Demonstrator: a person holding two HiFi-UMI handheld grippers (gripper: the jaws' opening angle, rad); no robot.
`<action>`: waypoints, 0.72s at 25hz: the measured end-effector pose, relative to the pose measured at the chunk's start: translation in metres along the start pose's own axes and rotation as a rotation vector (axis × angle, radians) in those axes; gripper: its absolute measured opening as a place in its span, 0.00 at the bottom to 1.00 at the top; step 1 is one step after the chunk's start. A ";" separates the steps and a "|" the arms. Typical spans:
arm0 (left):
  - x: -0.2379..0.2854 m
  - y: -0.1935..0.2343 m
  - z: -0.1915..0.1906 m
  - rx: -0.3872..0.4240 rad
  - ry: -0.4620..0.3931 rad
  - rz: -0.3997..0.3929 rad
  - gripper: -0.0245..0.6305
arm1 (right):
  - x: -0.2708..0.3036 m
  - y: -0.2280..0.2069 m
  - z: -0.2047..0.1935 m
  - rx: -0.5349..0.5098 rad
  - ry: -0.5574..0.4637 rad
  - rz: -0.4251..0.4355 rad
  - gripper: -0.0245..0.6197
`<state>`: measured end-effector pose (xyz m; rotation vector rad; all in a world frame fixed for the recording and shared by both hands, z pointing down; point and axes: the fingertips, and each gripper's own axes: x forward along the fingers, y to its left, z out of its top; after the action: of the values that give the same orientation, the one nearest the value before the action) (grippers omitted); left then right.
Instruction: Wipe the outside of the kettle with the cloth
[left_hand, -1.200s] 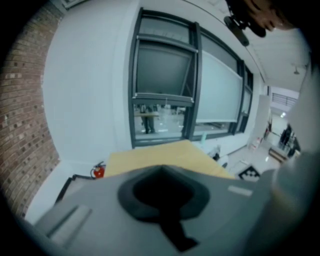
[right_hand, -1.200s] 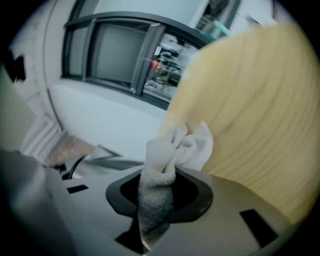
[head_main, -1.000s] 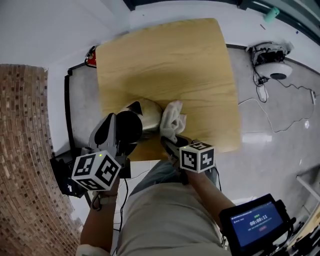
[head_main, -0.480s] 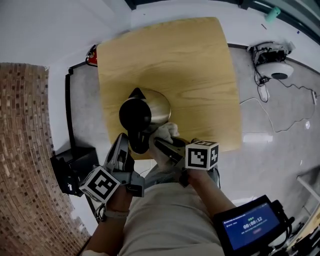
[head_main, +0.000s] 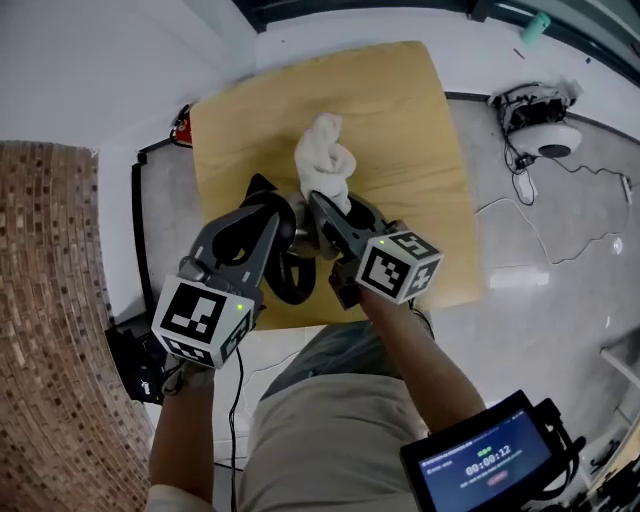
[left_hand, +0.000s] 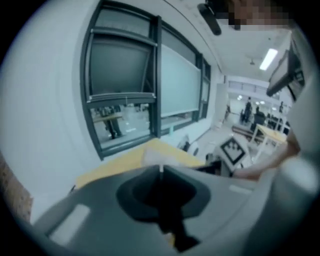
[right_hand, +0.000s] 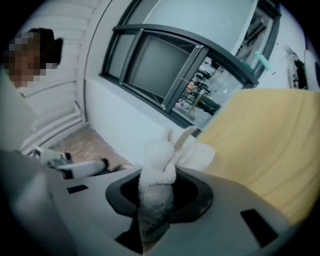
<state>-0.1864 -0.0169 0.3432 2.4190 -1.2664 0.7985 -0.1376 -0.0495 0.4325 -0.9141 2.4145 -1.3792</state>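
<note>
The kettle (head_main: 292, 280) stands on the wooden table (head_main: 400, 130) and is largely hidden under both grippers. Its black handle and a sliver of steel body show between them, with the spout (head_main: 262, 186) poking out at the far left. My right gripper (head_main: 318, 202) is shut on the white cloth (head_main: 325, 160), which bunches up past the jaw tips above the kettle's far side. In the right gripper view the cloth (right_hand: 159, 165) sticks up out of the closed right gripper (right_hand: 155, 200). My left gripper (head_main: 268, 212) hovers over the kettle's left side. Its tips meet in the left gripper view (left_hand: 161, 172), with nothing seen held.
A brick-patterned surface (head_main: 50, 300) lies to the left. A white device with cables (head_main: 545, 135) sits on the floor at the right. A small red item (head_main: 182, 128) is at the table's left edge. A screen (head_main: 480, 460) is strapped near the person's right arm.
The right gripper lifted the cloth from the kettle's near side to above its far side. The left gripper swung from the near left up over the kettle.
</note>
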 end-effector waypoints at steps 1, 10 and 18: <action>0.000 0.008 -0.004 -0.032 -0.005 0.034 0.07 | 0.007 -0.027 -0.015 0.060 0.054 -0.062 0.21; -0.005 0.008 0.005 -0.052 -0.034 0.101 0.08 | -0.014 -0.027 -0.022 0.266 -0.031 -0.079 0.21; -0.009 0.011 0.001 -0.043 -0.044 0.109 0.07 | -0.017 0.025 -0.010 0.091 -0.042 0.004 0.21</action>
<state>-0.1996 -0.0174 0.3369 2.3629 -1.4280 0.7420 -0.1388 -0.0227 0.4148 -0.9060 2.3011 -1.4409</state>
